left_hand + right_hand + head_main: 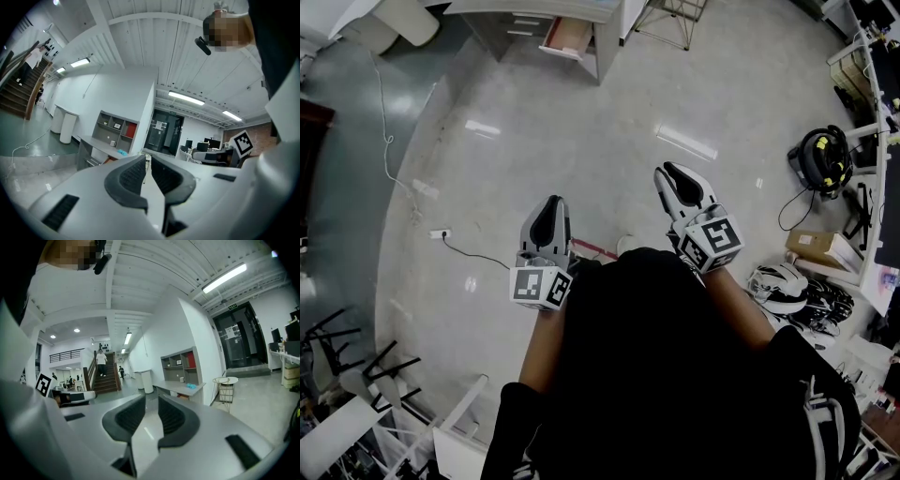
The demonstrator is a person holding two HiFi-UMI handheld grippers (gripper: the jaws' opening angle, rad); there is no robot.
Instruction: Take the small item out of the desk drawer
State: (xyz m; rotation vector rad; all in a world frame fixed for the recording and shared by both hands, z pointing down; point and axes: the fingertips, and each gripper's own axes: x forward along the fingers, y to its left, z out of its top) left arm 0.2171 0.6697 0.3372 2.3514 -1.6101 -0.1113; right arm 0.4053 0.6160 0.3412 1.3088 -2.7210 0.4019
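Head view, lower half of frame: the person's black top (656, 375) fills the bottom centre, with both forearms reaching up the frame.

Left gripper (551, 208), just left of centre: the jaws are pressed together with only a hairline slit between the ribbed pads. Nothing is held.

Right gripper (675, 178), just right of centre and level with the left one: the jaws are parted by a narrow gap. Only bare floor shows through the gap, and nothing is held.

Both grippers hang over open, glossy floor (581, 141), well apart from any furniture.

Mid distance:
- A white cable (389, 141) trails down the left side of the frame to a power strip (441, 232).
- At the right edge are a cardboard box (820, 246), white helmets (778, 286) and a black-and-yellow helmet (820, 155).

Far, top centre of the head view: the grey desk (609, 37) with its drawer (565, 36) pulled open, showing a pale brown inside. The small item cannot be made out at this range.

Right gripper view, beyond the jaws:
- A shelf unit (180, 363) stands on the desktop.
- A teal object (191, 386) lies on the desktop.
- A wire side table (225, 387) stands to the right of the desk.
- Left of centre is a staircase (105, 376) with a person (101, 363) on it.
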